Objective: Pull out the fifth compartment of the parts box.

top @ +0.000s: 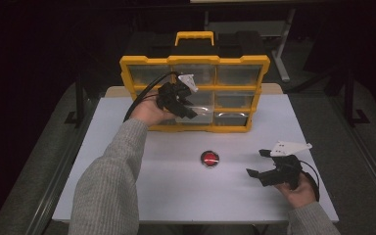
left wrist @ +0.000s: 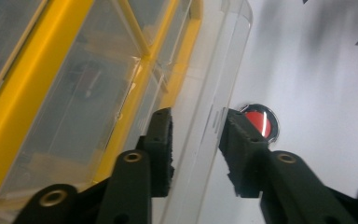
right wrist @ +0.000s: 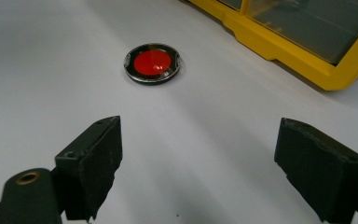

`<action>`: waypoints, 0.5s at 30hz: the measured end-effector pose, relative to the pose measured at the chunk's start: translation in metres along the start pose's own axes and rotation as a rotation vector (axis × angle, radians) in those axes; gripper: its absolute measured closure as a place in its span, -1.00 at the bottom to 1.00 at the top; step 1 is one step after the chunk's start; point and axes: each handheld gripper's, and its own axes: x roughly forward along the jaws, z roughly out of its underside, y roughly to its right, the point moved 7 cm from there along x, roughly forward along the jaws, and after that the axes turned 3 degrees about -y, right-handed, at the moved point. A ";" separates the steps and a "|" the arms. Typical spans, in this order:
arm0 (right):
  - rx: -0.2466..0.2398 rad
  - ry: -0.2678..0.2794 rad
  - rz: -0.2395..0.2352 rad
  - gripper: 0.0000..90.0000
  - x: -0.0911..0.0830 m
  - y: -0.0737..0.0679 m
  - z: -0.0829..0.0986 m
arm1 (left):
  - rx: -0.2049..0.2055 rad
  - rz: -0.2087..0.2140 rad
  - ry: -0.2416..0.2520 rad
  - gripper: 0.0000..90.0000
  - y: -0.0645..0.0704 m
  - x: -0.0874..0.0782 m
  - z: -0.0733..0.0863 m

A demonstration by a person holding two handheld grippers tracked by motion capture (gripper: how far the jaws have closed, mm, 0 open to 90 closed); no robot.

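A yellow organizer case with clear drawers stands upright at the back of the white table. My left gripper reaches its lower middle drawer. In the left gripper view the jaws of my left gripper sit on either side of the clear drawer front, which juts out of the yellow frame, and they are closed on it. A round red disc with a dark metal rim lies flat mid-table. My right gripper rests at the right, open and with nothing in it, pointing at the red disc.
The yellow frame's bottom edge runs behind the disc. Bare white tabletop spreads around the disc and in front of my right gripper. The table's edges drop to a dark floor on both sides, and a yellow carry handle tops the case.
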 end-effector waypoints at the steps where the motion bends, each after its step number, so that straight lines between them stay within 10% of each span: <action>1: 0.000 0.000 -0.001 -0.68 0.000 0.000 0.000 | 0.002 0.003 0.008 0.46 0.000 -0.003 0.000; 15: -0.005 -0.004 -0.007 -0.68 0.001 -0.003 0.001 | 0.036 0.038 0.024 0.50 0.013 -0.014 0.008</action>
